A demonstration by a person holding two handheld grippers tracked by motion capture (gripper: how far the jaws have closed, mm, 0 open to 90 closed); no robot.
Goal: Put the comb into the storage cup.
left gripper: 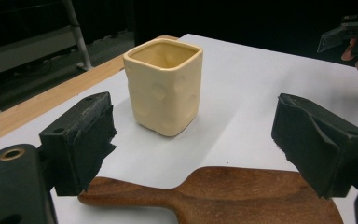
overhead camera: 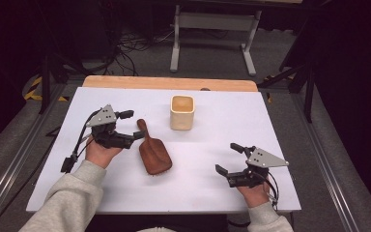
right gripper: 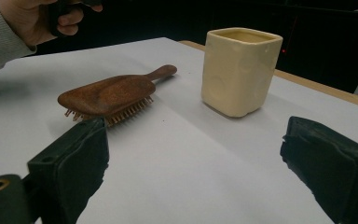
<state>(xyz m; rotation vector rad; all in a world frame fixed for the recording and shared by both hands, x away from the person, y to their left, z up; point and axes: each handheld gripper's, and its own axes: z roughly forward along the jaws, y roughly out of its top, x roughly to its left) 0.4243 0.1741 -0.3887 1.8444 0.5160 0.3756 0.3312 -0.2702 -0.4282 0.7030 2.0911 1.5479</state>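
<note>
My left tongs [overhead camera: 134,124] gape around the brush [overhead camera: 153,153] handle, ungripped; right tongs [overhead camera: 228,158] wide, empty; cup [overhead camera: 181,111] waits.

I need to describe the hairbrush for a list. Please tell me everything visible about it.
The hairbrush looks wooden, reddish-brown, with a broad paddle head and a short rounded handle. It lies bristles down on the white table, handle toward the far edge. The left hand-held gripper is at the handle with jaws open; contact is unclear.
</note>
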